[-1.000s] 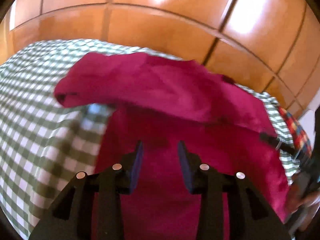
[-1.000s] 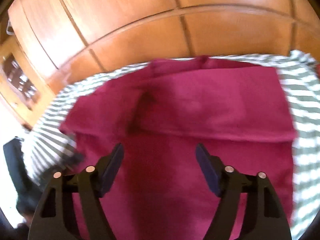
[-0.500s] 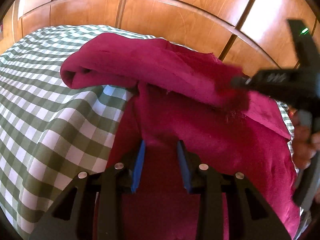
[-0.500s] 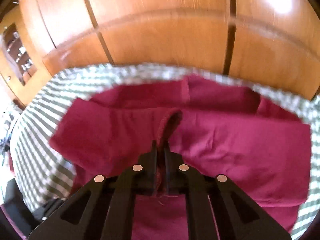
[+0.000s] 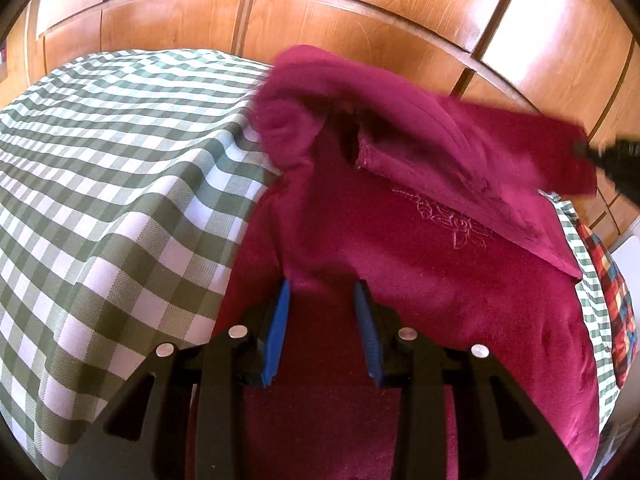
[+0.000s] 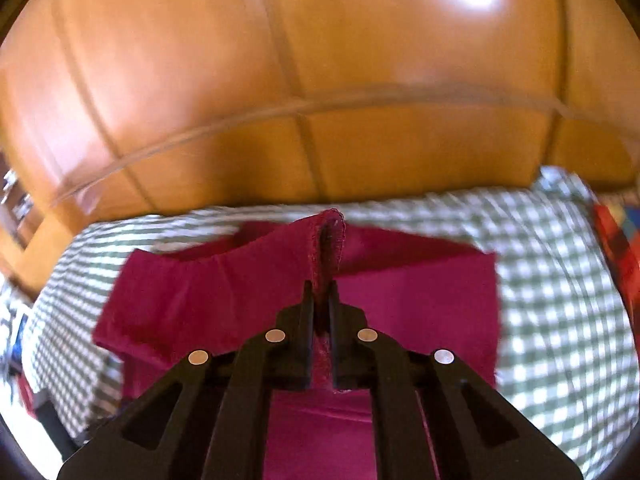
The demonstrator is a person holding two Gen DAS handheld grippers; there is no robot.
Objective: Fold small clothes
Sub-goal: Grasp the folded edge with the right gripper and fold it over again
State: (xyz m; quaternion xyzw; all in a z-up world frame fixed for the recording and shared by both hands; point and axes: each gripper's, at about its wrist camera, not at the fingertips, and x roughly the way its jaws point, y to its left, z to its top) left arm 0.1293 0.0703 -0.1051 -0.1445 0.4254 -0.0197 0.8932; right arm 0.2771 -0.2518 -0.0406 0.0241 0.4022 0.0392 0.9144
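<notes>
My right gripper [image 6: 319,288] clamped on a raised hem of the garment [image 5: 400,272], garment lying on the checked cloth [image 5: 120,168], my left gripper [image 5: 322,292] part open over the garment's near edge, gripping nothing

Your dark-red fabric garment [image 5: 420,280] lies on the green-and-white checked cloth [image 5: 112,168], toward its right side in the left wrist view. The garment's far part is lifted and hangs over the flat part below. Your left gripper [image 5: 322,292] sits over the garment's near end, cloth between its parted fingers. Your right gripper [image 6: 320,292] pinches a raised hem, above the rest. Behind the checked cloth stands the glossy wooden panelled wall [image 5: 360,12]. A multicoloured plaid fabric [image 5: 616,300] lies at the cloth's right edge.
</notes>
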